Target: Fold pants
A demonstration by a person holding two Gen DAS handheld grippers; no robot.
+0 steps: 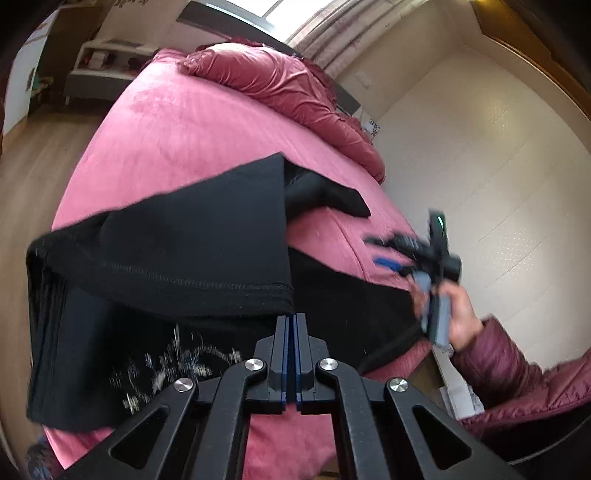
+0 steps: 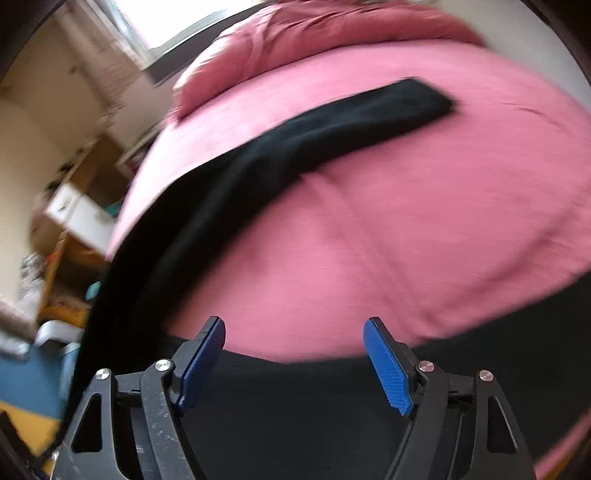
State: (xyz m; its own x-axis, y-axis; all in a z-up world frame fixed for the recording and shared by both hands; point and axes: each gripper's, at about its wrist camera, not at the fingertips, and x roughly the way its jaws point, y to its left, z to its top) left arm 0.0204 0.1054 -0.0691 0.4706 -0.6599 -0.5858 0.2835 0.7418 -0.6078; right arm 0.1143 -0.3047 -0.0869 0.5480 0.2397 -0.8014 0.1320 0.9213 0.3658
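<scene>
Soft, limp black knit pants drape from the clamped left tool; right tool gapes empty; grab the hem corners.

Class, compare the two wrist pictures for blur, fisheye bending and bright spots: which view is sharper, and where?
Left wrist view: the bed and the pants' hem read fairly sharp, only the right gripper smears; the window burns white. Right wrist view: smeared nearly throughout, pants soft-edged, only its own fingers crisp. Both bend the bed into a dome with dark corners.
</scene>
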